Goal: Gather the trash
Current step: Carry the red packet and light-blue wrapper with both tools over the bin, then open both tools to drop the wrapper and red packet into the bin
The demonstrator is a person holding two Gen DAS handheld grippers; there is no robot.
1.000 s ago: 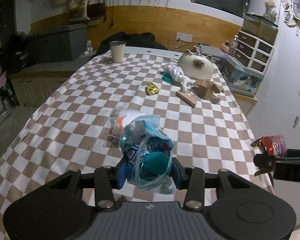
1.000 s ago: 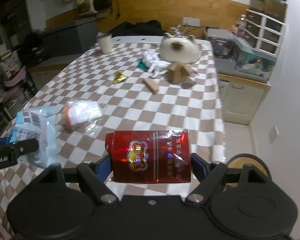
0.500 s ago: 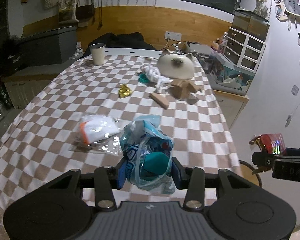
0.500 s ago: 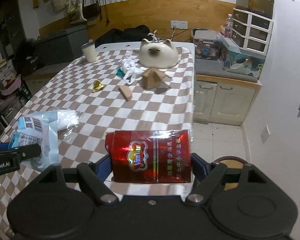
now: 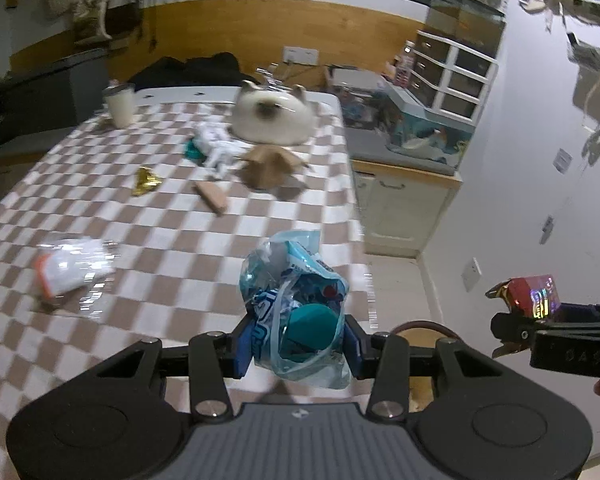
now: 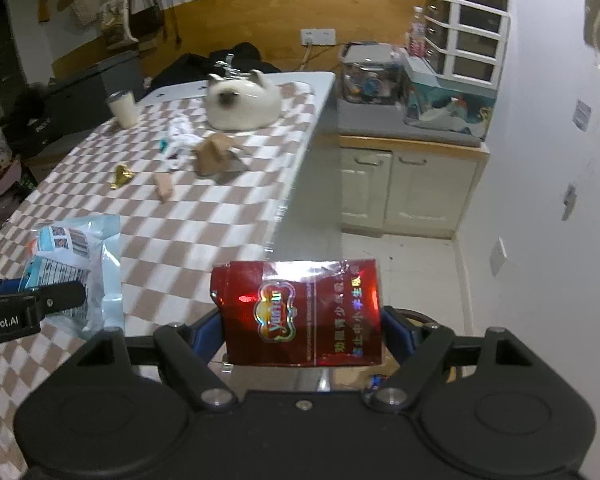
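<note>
My left gripper is shut on a crumpled blue plastic bag with a teal piece inside, held above the right edge of the checkered table. My right gripper is shut on a shiny red packet, which hangs past the table's edge over the floor. In the left wrist view the right gripper shows at the right with the red packet. In the right wrist view the left gripper and its blue bag show at the left. A brown-rimmed bin peeks out below the grippers.
On the table lie a clear wrapper with an orange end, a gold foil scrap, a wooden block, a brown paper piece, white crumpled stuff, a cat-shaped cover and a cup. A cream cabinet stands by the wall.
Both grippers have slid to the right along the table with their loads. They now hang at and past its right edge, and floor and cabinet have come into view.
</note>
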